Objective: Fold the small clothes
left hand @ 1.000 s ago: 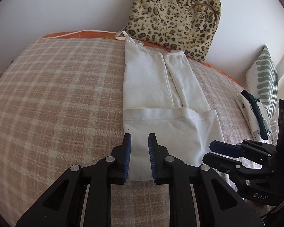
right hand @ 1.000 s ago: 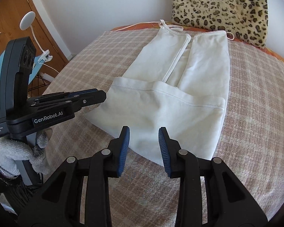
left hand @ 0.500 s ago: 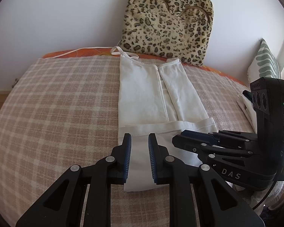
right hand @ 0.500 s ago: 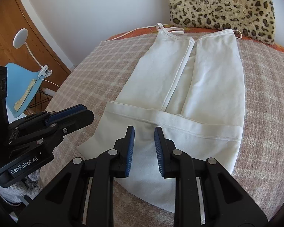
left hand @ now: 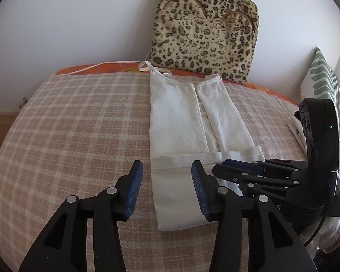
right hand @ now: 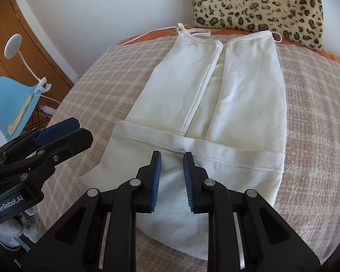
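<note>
Softly lying on the bed's plaid blanket [left hand: 74,122], the white camisole [left hand: 176,117] stretches straight ahead of both grippers, its side panels folded inward and its bottom hem turned up into a band just beyond the fingertips. It looks like thin, limp knit: light, easily wrinkled and likely to sag and slide open if lifted from one point, so the doubled fold edge nearest the grippers seems the best hold, one corner per gripper.

The left gripper [left hand: 167,181] hangs over the near left corner of that band, its jaws opening, with cloth showing below the gap but nothing pressed between the pads. The right gripper [right hand: 171,179] sits over the middle of the band, its jaws closing to a narrow gap; the pads are not pinching cloth as far as can be seen.

Ahead, past the straps [right hand: 192,31], a leopard-print cushion [left hand: 206,29] leans on the wall and limits forward travel. Left of the left gripper the blanket is open; right of the right gripper there is some blanket too.
</note>
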A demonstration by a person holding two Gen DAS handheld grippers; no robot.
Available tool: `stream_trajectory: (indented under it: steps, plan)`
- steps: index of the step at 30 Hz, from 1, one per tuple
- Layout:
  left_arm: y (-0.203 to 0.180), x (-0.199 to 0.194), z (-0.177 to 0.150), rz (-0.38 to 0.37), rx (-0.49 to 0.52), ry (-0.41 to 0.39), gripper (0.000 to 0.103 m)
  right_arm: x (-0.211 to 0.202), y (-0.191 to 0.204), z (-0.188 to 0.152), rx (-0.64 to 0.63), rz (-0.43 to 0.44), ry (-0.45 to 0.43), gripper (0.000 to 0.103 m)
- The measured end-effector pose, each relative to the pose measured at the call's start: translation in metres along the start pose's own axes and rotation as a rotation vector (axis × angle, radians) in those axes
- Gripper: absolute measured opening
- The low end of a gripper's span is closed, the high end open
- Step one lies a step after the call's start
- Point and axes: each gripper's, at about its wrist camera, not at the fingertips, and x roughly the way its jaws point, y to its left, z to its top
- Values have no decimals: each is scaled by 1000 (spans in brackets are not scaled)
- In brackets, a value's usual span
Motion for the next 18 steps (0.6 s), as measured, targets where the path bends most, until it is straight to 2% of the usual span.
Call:
stream_trajectory:
  steps: [3,10,18]
  plan:
    - [3,-1,1,-15,-10,2,54,-9,-6,0,14,-6,-18,23]
    - [20,0,6,-60,-94,8,54,-42,-33,1,69,-22,-85,30]
    - [49,6,38,-126,-153,4,55,-85,-75,9,152,-42,-207,32]
